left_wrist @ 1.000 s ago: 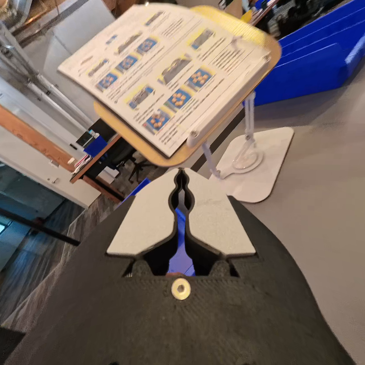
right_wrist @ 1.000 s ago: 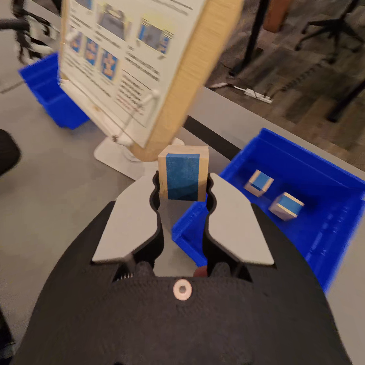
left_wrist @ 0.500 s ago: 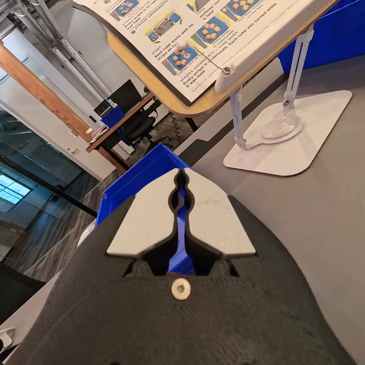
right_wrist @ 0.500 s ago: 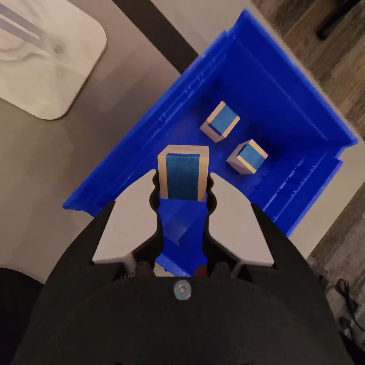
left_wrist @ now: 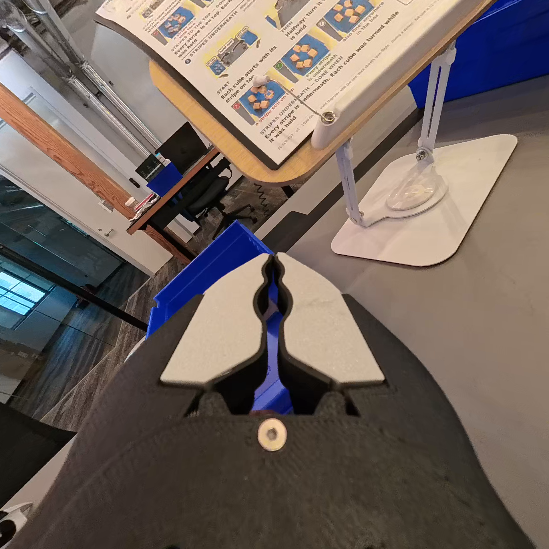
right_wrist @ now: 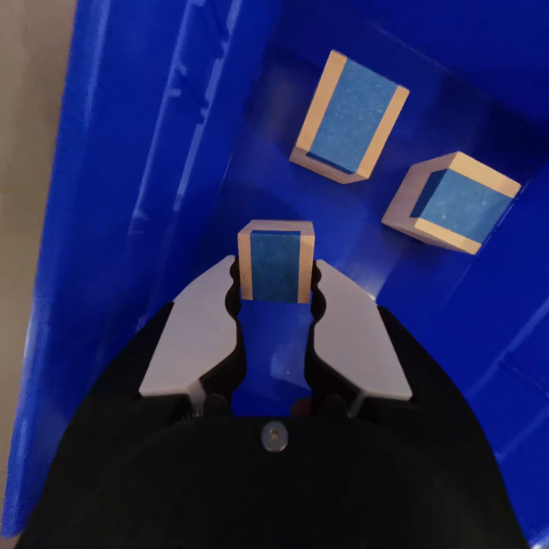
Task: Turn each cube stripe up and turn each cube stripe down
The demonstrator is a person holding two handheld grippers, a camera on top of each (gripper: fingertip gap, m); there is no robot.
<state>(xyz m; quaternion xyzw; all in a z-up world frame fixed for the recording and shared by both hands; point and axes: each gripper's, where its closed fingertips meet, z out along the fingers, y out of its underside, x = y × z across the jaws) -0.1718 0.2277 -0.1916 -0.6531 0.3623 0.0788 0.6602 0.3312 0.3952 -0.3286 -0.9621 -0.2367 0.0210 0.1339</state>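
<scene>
The right tool (right_wrist: 274, 267) grips a striped wooden cube (right_wrist: 275, 261) over the blue bin (right_wrist: 148, 148); the left tool (left_wrist: 274, 258) is closed, empty. Released high, it would probably tumble against the 2 far cubes (right_wrist: 350, 116).

Counted: 3 cubes (right_wrist: 274, 264) (right_wrist: 350, 118) (right_wrist: 454, 205), all striped. 2 bins (left_wrist: 208, 273) (left_wrist: 490, 59). 2 grippers (left_wrist: 274, 258) (right_wrist: 274, 267). 1 stand (left_wrist: 416, 219), 1 sheet (left_wrist: 297, 44).

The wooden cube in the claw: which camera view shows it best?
The right wrist view: the held cube fills the centre, blue stripe toward the camera, gripped by the right claw. The left wrist view does not show it.
</scene>
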